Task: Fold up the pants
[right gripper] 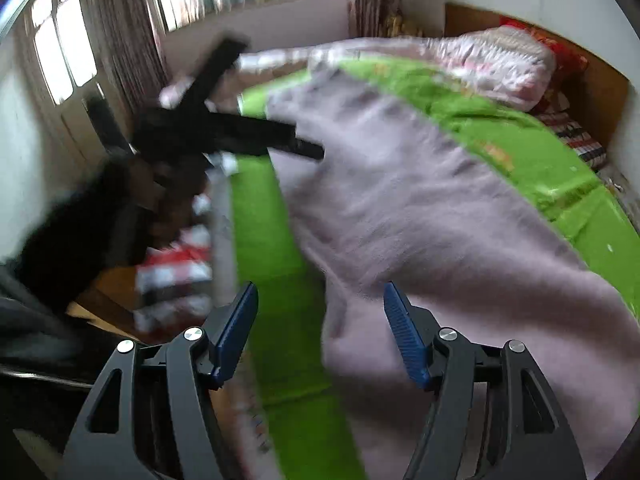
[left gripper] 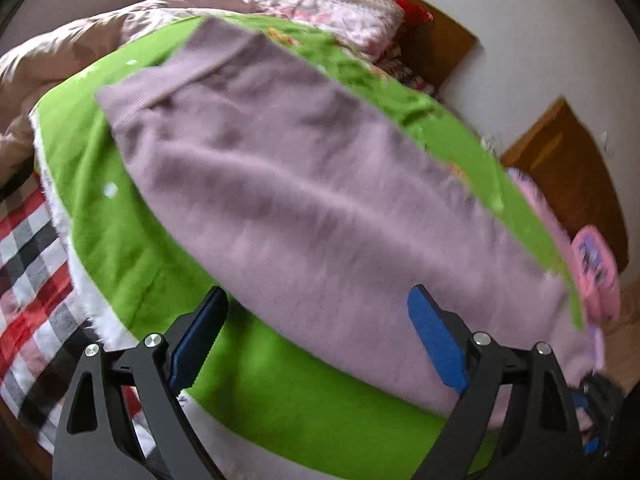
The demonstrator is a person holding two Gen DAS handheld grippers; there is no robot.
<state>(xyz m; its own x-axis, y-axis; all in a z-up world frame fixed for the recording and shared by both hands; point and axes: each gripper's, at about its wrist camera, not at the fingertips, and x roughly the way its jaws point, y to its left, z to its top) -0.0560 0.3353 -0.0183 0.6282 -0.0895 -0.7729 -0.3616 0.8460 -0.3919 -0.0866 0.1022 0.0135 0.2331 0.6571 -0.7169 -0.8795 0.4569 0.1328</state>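
1. Left wrist view: spread wide and gripping nothing, the left gripper [left gripper: 316, 340] with blue ribbed pads. Lay lengthwise on the bright green fleece blanket [left gripper: 132, 264], the soft lilac knitted pants [left gripper: 320, 208], nearest part between the fingers. Showed at the bed's left edge, a red, black and white checked sheet [left gripper: 28, 280]; at the far end, a pink floral quilt [left gripper: 344, 12].

2. Right wrist view: likewise wide apart and empty, the right gripper [right gripper: 320, 332]. Stretched along the blanket's right side, the pants. Hung blurred over their far left edge, the left gripper.
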